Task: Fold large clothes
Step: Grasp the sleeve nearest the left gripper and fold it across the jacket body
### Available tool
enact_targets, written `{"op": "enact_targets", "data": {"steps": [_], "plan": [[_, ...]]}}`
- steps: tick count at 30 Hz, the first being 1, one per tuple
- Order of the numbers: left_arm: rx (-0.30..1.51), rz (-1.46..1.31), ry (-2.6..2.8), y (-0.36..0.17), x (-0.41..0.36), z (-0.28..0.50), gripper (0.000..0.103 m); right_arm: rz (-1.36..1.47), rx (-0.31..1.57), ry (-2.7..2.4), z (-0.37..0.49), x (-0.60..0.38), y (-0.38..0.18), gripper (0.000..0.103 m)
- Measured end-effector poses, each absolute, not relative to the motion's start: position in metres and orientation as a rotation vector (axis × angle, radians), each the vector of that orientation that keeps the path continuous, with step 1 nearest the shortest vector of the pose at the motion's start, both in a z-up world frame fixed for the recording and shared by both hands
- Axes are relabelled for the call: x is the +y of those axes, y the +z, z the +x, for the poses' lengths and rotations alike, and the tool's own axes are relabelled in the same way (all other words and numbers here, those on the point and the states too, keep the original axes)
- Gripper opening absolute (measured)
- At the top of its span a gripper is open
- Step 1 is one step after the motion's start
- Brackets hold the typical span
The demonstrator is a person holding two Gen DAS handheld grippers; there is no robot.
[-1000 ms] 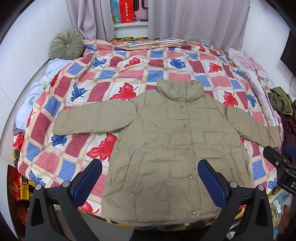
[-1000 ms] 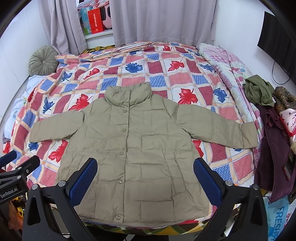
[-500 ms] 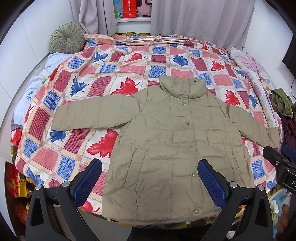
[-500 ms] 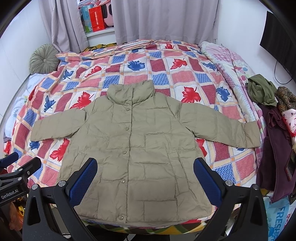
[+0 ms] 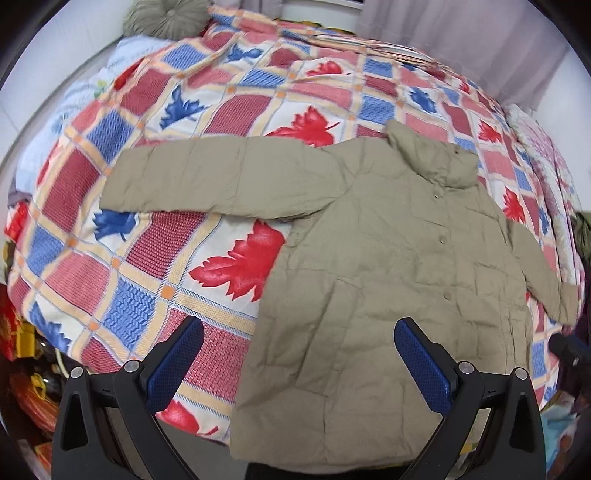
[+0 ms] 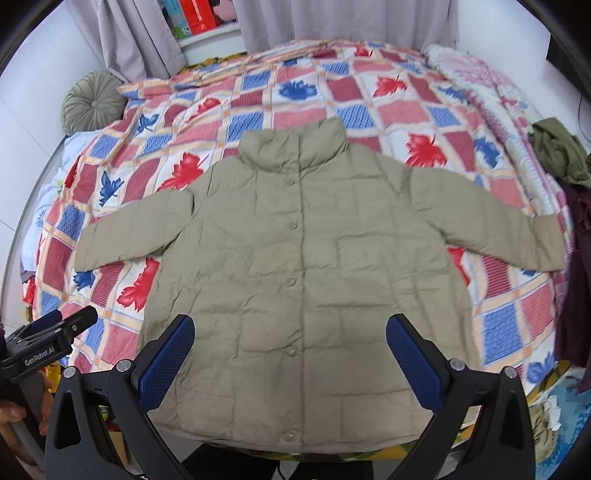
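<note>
The jacket (image 6: 295,280) is laid flat, front up, on the bed (image 6: 388,110), sleeves spread. Both the left gripper (image 5: 299,363) and right gripper (image 6: 290,356) are held wide and empty. It is judged soft, puffy and light; cuffs and hem corners are recommended holds.

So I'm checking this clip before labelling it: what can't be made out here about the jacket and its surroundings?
- Jacket hem: it hangs over the bed edge, behind the right tool in the right wrist view.
- Its sleeve cuff on the right of the left wrist view: motion-blurred near the edge.
- Boxes on the windowsill: print blurred and cut off by the top edge, right wrist view.
- Jacket's back: face-down, hidden.
</note>
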State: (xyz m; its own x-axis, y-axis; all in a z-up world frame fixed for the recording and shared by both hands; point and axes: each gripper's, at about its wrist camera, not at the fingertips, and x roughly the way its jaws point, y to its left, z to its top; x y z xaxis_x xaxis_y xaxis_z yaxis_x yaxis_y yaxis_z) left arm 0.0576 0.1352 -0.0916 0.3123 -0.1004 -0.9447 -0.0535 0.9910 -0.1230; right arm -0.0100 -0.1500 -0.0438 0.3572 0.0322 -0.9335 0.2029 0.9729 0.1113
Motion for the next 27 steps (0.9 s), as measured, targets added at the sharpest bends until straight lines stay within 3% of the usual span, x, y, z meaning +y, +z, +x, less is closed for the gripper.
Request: {"op": "enact_targets", "data": {"steps": [8, 19, 27], "plan": [[1.23, -0.489, 0.001, -0.173, 0.23, 0.123, 0.103, 0.199, 1.349, -0.084, 0.023, -0.115, -0.114, 0.103], [1.156, -0.895, -0.036, -0.275, 0.314, 0.212, 0.103, 0.151, 1.34, -0.002, 0.075, -0.071, -0.173, 0.103], [1.061, -0.9, 0.009, -0.279, 0.339, 0.256, 0.103, 0.171, 1.276, 0.041, 0.117, -0.055, -0.185, 0.103]]}}
